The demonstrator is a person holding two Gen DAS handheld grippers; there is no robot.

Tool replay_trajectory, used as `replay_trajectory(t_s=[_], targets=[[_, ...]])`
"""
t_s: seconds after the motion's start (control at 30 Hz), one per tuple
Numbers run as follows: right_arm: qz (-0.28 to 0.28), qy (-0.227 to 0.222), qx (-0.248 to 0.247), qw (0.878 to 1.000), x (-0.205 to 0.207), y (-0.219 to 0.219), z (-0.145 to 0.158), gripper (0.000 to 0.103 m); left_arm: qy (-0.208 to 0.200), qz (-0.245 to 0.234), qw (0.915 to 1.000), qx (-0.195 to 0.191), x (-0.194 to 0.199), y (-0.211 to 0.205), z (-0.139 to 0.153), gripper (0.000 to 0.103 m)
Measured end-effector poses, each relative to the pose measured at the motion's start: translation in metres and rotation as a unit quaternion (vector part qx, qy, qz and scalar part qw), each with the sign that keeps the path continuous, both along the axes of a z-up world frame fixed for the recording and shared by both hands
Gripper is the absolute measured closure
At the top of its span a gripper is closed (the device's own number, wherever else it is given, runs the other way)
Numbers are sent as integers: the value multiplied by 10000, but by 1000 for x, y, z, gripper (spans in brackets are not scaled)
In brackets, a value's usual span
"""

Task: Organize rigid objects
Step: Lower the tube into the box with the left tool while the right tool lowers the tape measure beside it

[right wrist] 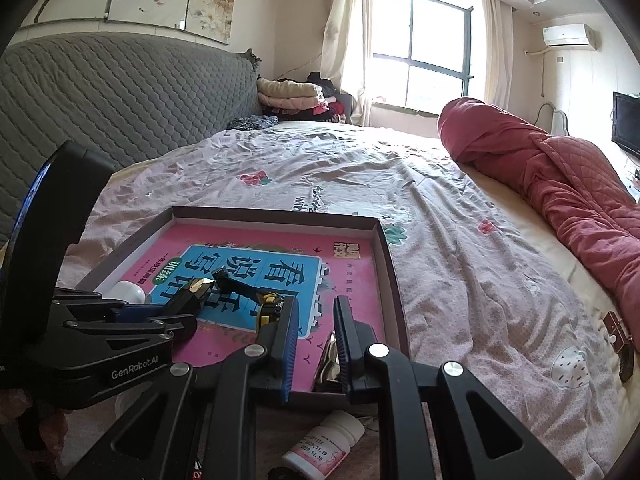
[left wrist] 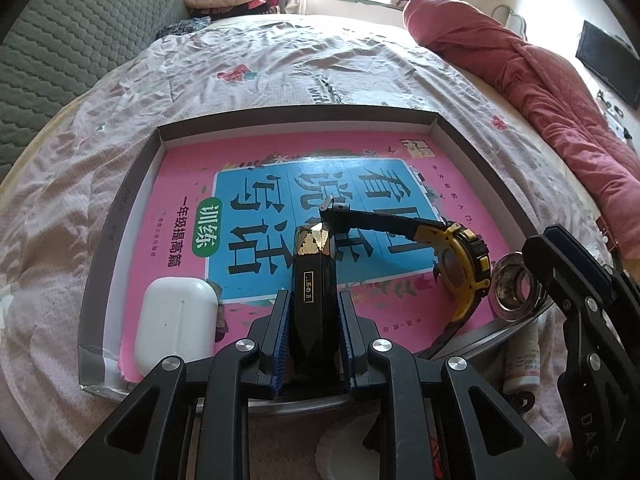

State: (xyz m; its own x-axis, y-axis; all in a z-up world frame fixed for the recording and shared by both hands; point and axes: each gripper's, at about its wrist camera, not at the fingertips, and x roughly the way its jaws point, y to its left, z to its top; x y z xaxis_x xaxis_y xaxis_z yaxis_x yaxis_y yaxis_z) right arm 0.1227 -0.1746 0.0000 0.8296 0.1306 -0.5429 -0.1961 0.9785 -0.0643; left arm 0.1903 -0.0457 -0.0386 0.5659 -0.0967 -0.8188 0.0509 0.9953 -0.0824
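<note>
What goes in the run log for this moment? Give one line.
left gripper: shut on black case | at tray | right gripper: shut | beside metal ring

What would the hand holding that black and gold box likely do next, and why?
Probably lower it a little and let go: the left gripper clamps the black and gold box over the pink book in the tray, between the white case and the watch.
</note>
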Motion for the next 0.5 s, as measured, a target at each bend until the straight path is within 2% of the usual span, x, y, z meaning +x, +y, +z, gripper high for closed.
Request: replay_trajectory(t_s=[0.27,0.5], targets=[[-32,9,13,10000,2,-3,-1,85,27,88,9999,51,-3,0,0,80],[-93,4,50,9999,1,-7,0,85,76,186,9998,-75,-5,6,1,77]])
